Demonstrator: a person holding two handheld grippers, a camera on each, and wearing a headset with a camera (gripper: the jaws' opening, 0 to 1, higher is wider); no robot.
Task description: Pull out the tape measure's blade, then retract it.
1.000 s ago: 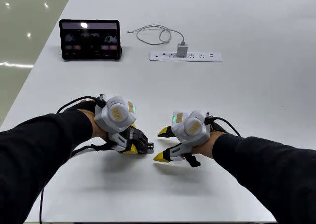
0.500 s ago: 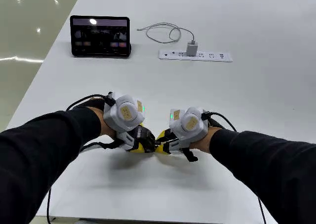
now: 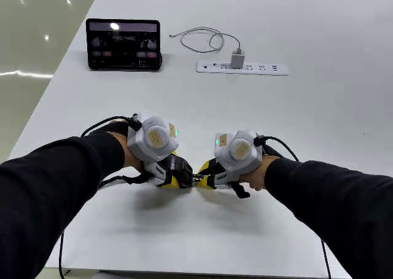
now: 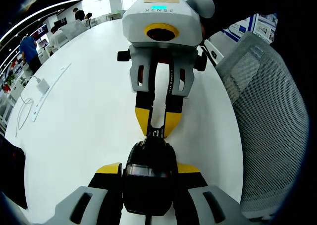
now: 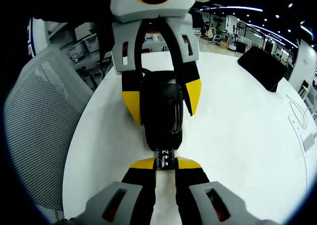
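- A white table (image 3: 319, 137) takes up most of the scene, with glossy floor (image 3: 31, 58) beyond its left edge.
- The left hand-held gripper (image 3: 178, 179) is clamped on the black tape measure (image 3: 179, 168). Its yellow-tipped jaws press both sides of the case at the near part of the table. Whether the case touches the tabletop cannot be told.
- The right hand-held gripper (image 3: 206, 180) faces it tip to tip, jaws pinched on the end of the blade (image 5: 165, 158). A short length is out, and the right gripper view shows a "2" printed on it.
- Black sleeves (image 3: 55, 174) reach to both hand-held grippers.
- Far across the table a tablet (image 3: 124, 43) stands at the left.
- To the right of the tablet lies a power strip (image 3: 264, 69) with a charger (image 3: 237, 59) plugged in and a looped cable (image 3: 199, 39).
- A grey mesh chair (image 5: 39, 116) stands beside the table's edge.
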